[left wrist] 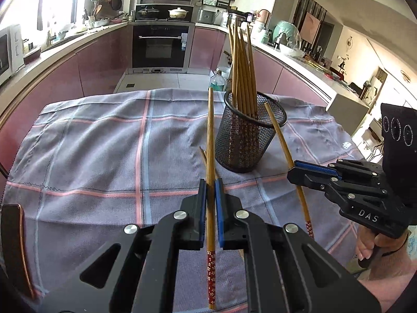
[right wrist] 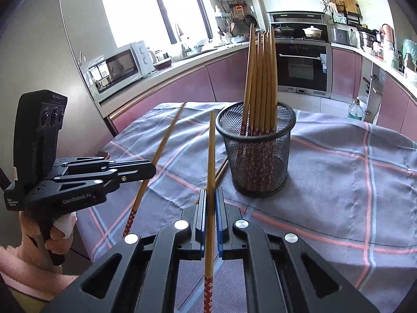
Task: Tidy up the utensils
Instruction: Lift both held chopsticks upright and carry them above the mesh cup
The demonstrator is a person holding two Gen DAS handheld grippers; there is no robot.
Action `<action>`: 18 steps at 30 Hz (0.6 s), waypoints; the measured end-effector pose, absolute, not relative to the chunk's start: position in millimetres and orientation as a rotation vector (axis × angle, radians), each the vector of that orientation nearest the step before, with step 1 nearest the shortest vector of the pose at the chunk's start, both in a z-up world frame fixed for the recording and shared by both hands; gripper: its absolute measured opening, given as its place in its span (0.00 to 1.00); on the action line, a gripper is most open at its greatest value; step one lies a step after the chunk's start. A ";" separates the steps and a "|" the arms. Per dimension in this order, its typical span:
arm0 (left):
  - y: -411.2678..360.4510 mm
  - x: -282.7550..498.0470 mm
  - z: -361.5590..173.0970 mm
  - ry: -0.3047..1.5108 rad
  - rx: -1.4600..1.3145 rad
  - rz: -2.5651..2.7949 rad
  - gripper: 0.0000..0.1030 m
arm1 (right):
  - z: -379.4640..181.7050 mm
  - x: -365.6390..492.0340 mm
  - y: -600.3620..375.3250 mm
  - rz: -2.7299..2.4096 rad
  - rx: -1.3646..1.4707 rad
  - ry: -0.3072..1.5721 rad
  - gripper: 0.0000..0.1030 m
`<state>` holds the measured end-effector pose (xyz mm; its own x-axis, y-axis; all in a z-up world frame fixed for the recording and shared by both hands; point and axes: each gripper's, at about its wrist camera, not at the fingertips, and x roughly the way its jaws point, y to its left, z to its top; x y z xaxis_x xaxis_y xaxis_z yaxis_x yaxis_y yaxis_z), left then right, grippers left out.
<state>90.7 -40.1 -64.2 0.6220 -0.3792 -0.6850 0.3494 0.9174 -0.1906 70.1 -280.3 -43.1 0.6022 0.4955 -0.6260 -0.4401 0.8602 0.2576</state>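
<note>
A black mesh cup (left wrist: 247,135) stands on the checked cloth and holds several wooden chopsticks (left wrist: 241,62); it also shows in the right wrist view (right wrist: 256,156). My left gripper (left wrist: 210,185) is shut on one chopstick (left wrist: 210,135) with a red patterned end, held above the cloth, left of the cup. My right gripper (right wrist: 211,195) is shut on another chopstick (right wrist: 210,156), also left of the cup. In the left wrist view the right gripper (left wrist: 294,172) holds its chopstick (left wrist: 280,135) tilted beside the cup. One more chopstick (right wrist: 221,172) lies on the cloth near the cup.
The grey cloth with pink and blue lines (left wrist: 104,151) covers a small table. Pink kitchen cabinets, an oven (left wrist: 160,47) and a microwave (right wrist: 117,67) lie beyond. A bottle (left wrist: 217,82) stands on the floor behind the table. A dark object (left wrist: 13,247) sits at the cloth's left edge.
</note>
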 end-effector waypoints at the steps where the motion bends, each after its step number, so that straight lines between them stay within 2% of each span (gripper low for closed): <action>1: -38.2 89.6 -59.9 0.789 -0.047 -0.425 0.07 | -40.8 70.5 -281.3 0.543 0.086 0.741 0.05; 18: -40.2 82.3 -16.4 0.697 -0.082 -0.469 0.07 | -11.4 73.3 -294.1 0.539 0.111 0.636 0.05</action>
<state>82.3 -40.2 -16.4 0.6675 -0.4420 -0.5992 0.3880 0.8933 -0.2268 73.3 -294.1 -11.4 0.6725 0.5113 -0.5351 -0.4447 0.8571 0.2601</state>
